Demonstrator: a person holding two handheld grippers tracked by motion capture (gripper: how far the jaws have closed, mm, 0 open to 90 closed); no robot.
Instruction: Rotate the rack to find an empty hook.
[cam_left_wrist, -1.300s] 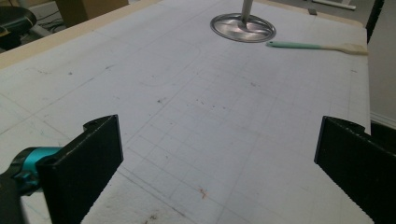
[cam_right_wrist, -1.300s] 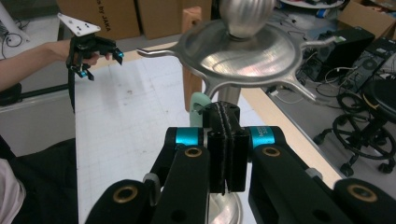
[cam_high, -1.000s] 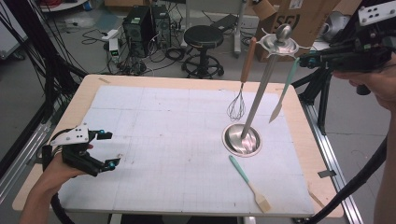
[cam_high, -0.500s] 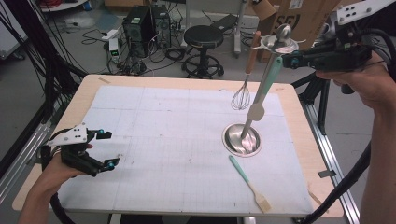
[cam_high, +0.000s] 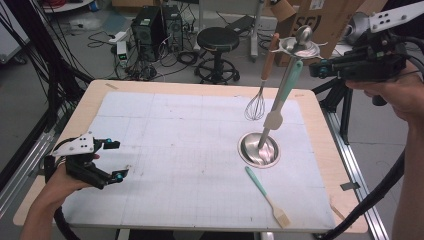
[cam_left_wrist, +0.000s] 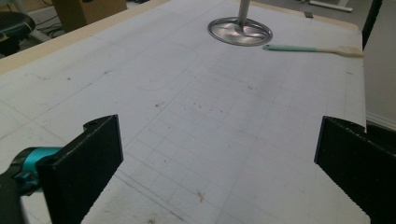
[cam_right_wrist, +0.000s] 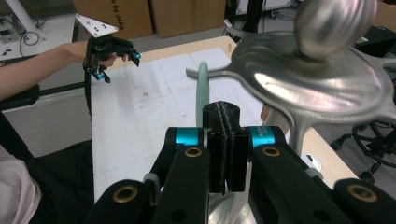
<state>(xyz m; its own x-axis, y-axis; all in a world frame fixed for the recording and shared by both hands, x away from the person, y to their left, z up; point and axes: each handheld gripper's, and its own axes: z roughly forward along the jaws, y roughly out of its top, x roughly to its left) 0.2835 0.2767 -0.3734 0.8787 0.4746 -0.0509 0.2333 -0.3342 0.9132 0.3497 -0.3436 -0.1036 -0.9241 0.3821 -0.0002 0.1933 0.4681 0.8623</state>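
Up at about one o'clock over the table (cam_high: 150, 92), the right gripper (cam_high: 320, 67) had its jaws pressed together on the top of a mint-handled spatula (cam_high: 282, 95), which hung tilted, its pale blade toward seven o'clock from the grip, just beside the steel utensil stand (cam_high: 260, 150). A whisk (cam_high: 256, 105) hung from the stand's top. Meanwhile the left gripper (cam_high: 114, 160) sat at eight o'clock, jaws spread wide and empty, well apart from the spatula.
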